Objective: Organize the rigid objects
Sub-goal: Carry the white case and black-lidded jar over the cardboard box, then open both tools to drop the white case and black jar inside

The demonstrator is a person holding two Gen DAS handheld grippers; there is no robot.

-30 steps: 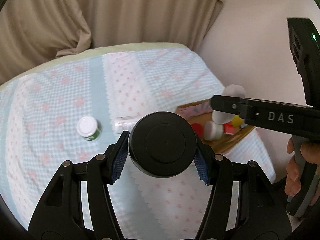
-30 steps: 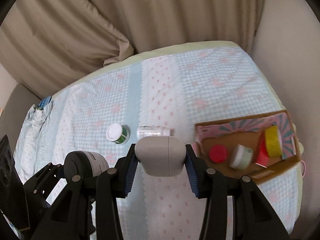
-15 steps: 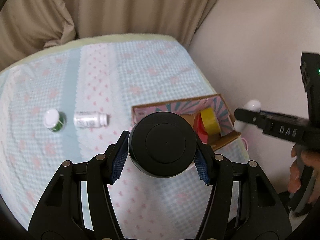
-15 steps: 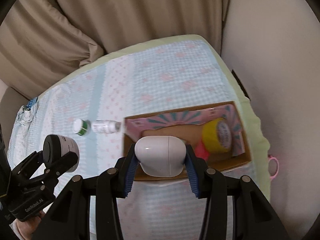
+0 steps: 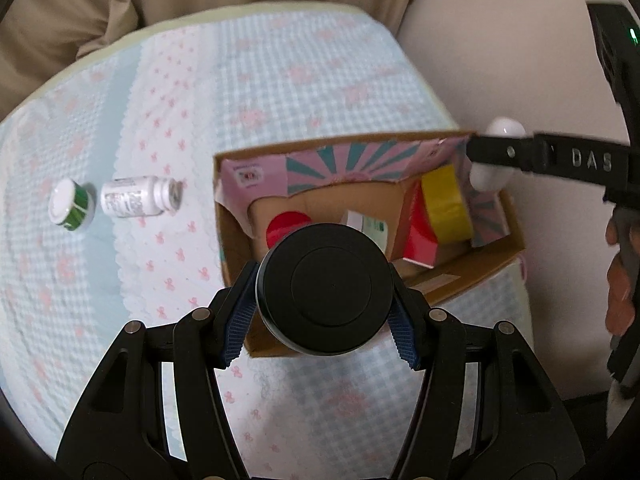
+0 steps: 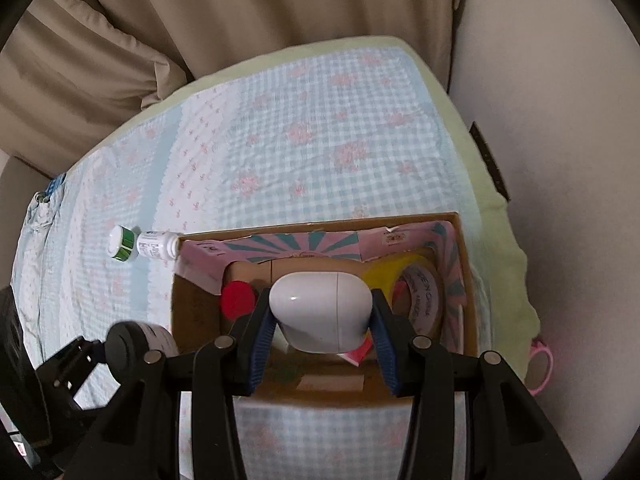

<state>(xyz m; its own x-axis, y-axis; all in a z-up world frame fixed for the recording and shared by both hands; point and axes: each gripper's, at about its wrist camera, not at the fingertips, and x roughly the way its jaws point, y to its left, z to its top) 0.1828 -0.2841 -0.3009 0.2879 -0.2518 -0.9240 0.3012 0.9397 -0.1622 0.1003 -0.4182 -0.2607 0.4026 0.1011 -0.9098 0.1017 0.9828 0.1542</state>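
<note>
left gripper (image 5: 323, 307) pinches black-lidded jar (image 5: 324, 288) | right gripper (image 6: 320, 320) (arm marked "DAS") clamps white case (image 6: 320, 306)

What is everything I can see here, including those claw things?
Box: one, brown card with a pink and teal lining, near edge of the bed.
Tape: one yellow roll, inside the box, right end.
Red lid: one, inside the box, left end.
Red carton: one, in the box beside the tape.
White bottle: one, lying on the bedspread left of the box.
Green jar: one, white lid, beside the bottle.
Bedspread: one, blue check with pink flowers.
Curtain: beige, behind.
Black jar: one, in the left claw.
White case: one, in the right claw, over the box.
</note>
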